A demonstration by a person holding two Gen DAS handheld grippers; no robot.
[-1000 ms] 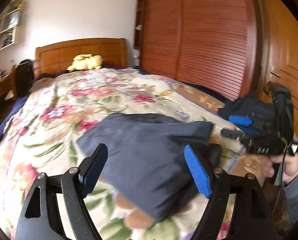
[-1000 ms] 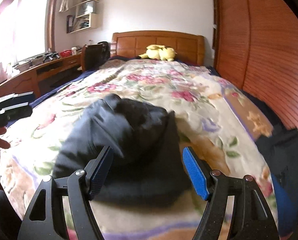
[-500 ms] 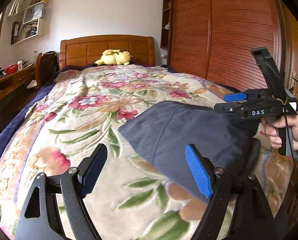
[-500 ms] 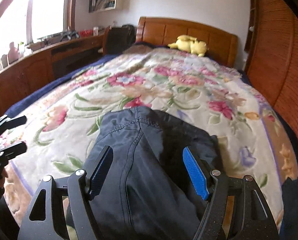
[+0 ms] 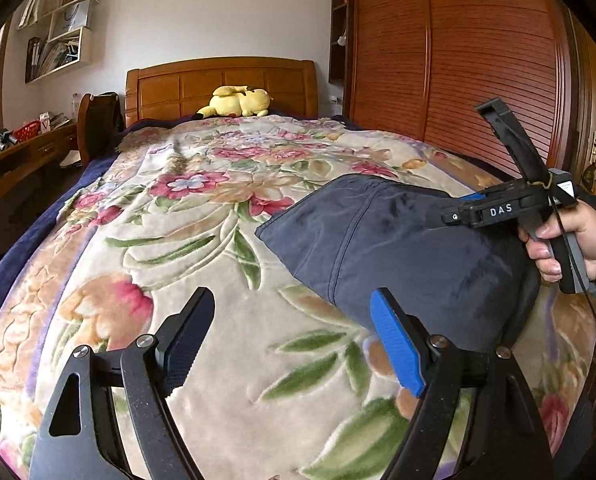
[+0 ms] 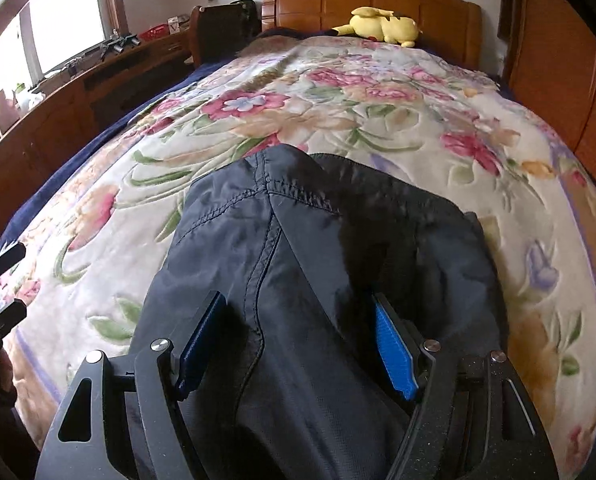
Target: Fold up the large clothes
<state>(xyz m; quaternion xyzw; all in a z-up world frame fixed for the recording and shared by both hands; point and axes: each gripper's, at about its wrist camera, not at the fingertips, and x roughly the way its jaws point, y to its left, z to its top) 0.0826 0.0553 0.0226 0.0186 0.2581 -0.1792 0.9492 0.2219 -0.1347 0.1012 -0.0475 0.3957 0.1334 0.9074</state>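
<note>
the left gripper (image 5: 290, 344) points down at a slant over the floral blanket (image 5: 218, 272) near the foot edge of the bed, jaws wide apart with nothing between them. the right gripper (image 6: 298, 344), held in a hand (image 5: 570, 240), tilts more steeply over the dark navy garment (image 6: 318, 260), jaws spread, pads not pressing the cloth. the garment lies folded in a thick bundle near the bed's foot edge, stitched seams showing on top.

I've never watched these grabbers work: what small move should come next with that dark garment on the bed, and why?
Probably lower the right gripper and close it: its jaws stand open astride the dark garment, pads not pressing. The left gripper is open over the bare floral blanket, beside the fabric.
</note>
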